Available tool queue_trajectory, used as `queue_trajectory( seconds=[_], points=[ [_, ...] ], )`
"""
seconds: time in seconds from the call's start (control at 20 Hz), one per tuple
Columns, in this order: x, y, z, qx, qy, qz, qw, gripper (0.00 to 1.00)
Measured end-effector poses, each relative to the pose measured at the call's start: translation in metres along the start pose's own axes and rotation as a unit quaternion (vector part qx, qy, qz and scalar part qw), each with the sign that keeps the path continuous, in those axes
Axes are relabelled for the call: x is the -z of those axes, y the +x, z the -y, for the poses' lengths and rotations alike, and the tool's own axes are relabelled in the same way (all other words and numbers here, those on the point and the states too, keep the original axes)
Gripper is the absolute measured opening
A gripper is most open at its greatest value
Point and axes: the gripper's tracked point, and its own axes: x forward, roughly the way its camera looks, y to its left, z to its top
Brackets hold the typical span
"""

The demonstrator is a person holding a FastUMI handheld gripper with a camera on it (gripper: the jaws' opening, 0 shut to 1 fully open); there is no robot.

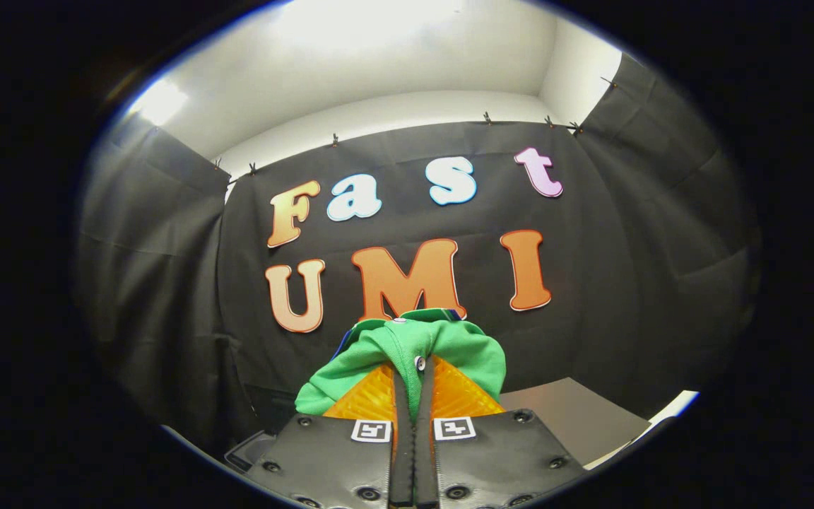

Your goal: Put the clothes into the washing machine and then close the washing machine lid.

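Gripper view looks up at the booth's black cloth wall with a grey counter low on the right, while the green garment bunches straight ahead over the tool, whose orange fingers clamp its fold, washing machine unseen

The gripper has its 2 fingers pinched on a green shirt, which bunches over their tips and blocks the way just ahead. Beyond it open air reaches the booth wall. A grey surface lies low on the right.
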Motion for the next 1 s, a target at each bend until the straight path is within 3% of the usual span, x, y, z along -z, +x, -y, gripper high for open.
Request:
queue_trajectory(
  seconds=[0.55,0.8,1.0],
  points=[
    [0.008,0.01,-0.058,-0.049,-0.007,0.002,0.999,0.09],
    [0.035,0.008,-0.08,-0.076,-0.009,-0.044,0.996,0.09],
    [0.07,-0.001,-0.083,-0.074,-0.007,-0.11,0.991,0.09]
  ],
)
